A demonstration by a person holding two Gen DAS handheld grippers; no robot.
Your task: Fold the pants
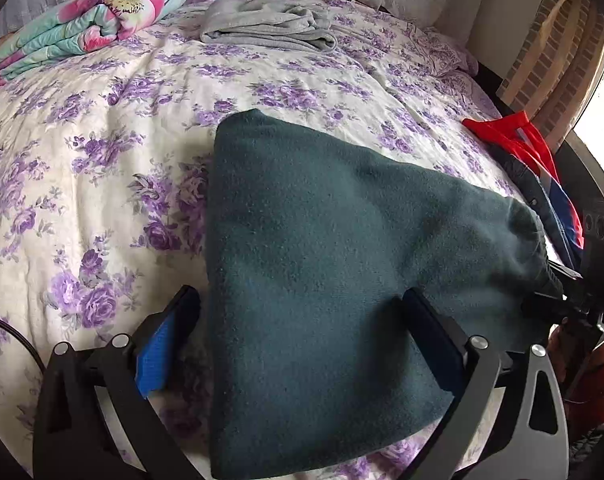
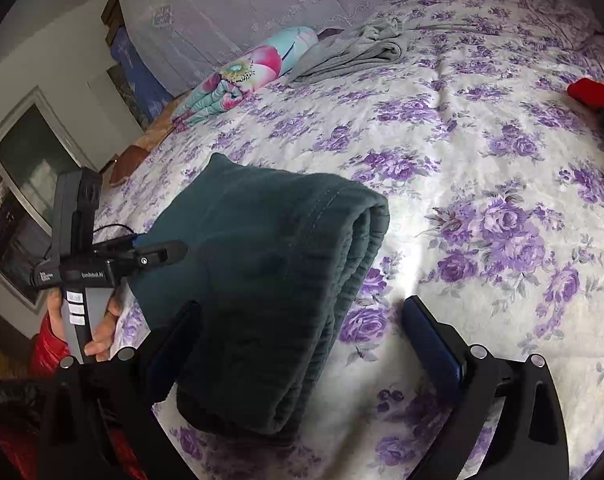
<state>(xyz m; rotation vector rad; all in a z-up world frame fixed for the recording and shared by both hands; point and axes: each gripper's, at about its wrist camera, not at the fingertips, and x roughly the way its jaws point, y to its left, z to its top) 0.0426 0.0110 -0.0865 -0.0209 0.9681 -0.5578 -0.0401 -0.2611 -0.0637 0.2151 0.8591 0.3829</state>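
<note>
The dark teal fleece pants [image 1: 322, 264] lie folded into a thick bundle on the floral bedspread [image 1: 82, 168]. In the right wrist view the pants [image 2: 262, 272] show their stacked folded edge at the right side. My left gripper [image 1: 302, 332] is open, its jaws straddling the bundle's near left edge. My right gripper [image 2: 302, 336] is open, its jaws either side of the folded elastic end. The left gripper also shows in the right wrist view [image 2: 158, 254], touching the bundle's left side.
A grey garment [image 1: 266, 24] lies folded at the far side of the bed. A rolled floral quilt [image 1: 90, 20] lies beside it. Red and dark clothes [image 1: 530, 168] are piled at the bed's right edge. A window [image 2: 14, 208] is at the left.
</note>
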